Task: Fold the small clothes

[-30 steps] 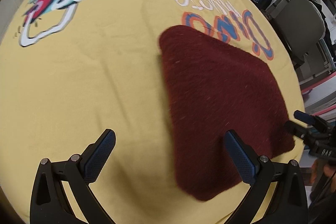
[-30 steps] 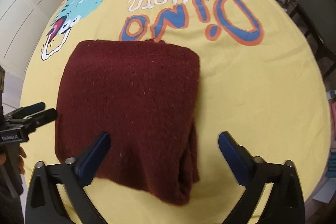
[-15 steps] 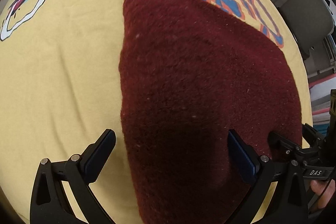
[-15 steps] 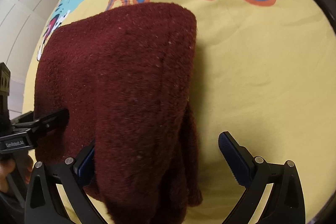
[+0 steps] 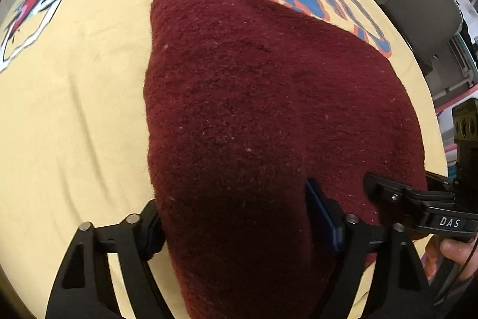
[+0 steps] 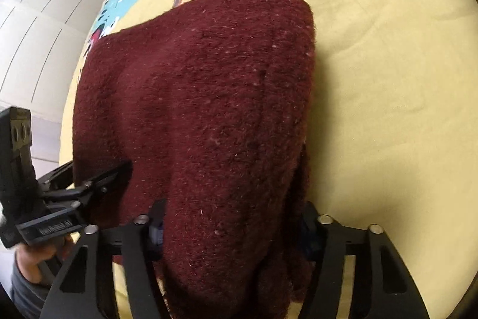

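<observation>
A folded dark red knitted garment (image 5: 269,109) lies on a yellow cloth (image 5: 74,109) printed with a cartoon dinosaur. The left gripper (image 5: 236,217) and right gripper (image 6: 233,226) each straddle its near edge, jaws closing, fabric bunched between the pads.

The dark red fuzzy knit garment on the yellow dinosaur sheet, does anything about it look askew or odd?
Mostly tidy. The folded dark red fuzzy knit garment lies flat on the yellow dinosaur-print sheet, but along its right edge near the camera, inner layers poke out unevenly, so that side isn't squared up.
</observation>
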The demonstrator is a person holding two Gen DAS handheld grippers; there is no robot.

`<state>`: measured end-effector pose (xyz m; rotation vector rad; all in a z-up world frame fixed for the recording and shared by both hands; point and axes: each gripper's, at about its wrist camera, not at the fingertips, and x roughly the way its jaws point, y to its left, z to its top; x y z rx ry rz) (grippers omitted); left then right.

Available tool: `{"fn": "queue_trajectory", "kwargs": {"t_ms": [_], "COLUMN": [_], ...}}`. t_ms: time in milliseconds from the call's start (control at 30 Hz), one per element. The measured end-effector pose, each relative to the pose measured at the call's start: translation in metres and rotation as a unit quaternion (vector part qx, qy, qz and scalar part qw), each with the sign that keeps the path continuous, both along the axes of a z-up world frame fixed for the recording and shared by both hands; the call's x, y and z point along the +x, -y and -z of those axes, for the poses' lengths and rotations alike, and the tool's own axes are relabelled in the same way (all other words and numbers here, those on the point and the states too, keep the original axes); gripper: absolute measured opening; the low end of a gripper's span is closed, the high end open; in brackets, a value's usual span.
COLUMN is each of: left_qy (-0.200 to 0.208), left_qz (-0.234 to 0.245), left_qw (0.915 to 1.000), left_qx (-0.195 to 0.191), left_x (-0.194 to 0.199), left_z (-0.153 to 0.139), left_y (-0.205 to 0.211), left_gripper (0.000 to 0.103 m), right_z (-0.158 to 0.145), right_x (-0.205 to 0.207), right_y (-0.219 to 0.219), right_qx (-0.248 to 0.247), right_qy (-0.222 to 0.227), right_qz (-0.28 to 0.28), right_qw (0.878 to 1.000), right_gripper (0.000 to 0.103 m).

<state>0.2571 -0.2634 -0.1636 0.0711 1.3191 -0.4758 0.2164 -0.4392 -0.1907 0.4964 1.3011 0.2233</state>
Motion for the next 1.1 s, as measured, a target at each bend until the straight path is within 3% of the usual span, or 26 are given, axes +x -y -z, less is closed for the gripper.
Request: {"fn": "queue_trajectory", "kwargs": {"t_ms": [100,267,467,600,767,933,1033,1100], "left_qy": [0.014,0.011,0.029,0.047,0.06,0.041,0.017,0.027], "left_qz": [0.009,0.018,0.025,0.015,-0.009,-0.027,-0.039,-0.046], "left_qw": [0.9999,0.9993,0.997,0.9959,0.996,0.9978,0.9983,0.9977], "left_qx": [-0.002,-0.031,-0.066,-0.076,-0.065,-0.045,-0.04,-0.042], "left_x": [-0.004,-0.006,-0.006,-0.005,-0.004,-0.018,-0.019,-0.022], "left_z": [-0.005,-0.023,-0.063,-0.086,-0.091,-0.059,-0.03,-0.024], "left_y": [0.002,-0.009,-0.035,-0.072,-0.118,-0.146,-0.161,-0.166], "left_gripper": [0.06,0.048,0.045,0.045,0.045,0.046,0.051,0.061], "right_z": [-0.011,-0.047,-0.093,-0.107,-0.083,-0.034,-0.022,-0.022], "right_x": [-0.004,-0.01,-0.009,0.001,0.021,0.021,0.022,0.024], "right_y": [-0.005,-0.016,-0.055,-0.096,-0.149,-0.176,-0.171,-0.171], "right_qx": [-0.017,-0.044,-0.05,-0.051,-0.062,-0.09,-0.078,-0.08], "right_qy": [0.006,0.033,0.072,0.086,0.068,0.025,0.028,0.036], "right_qz": [0.007,0.0,-0.027,-0.049,-0.07,-0.078,-0.065,-0.063], "right_qw": [1.0,0.998,0.996,0.994,0.993,0.993,0.994,0.994], "right_gripper": [0.046,0.041,0.041,0.041,0.042,0.044,0.055,0.063]}}
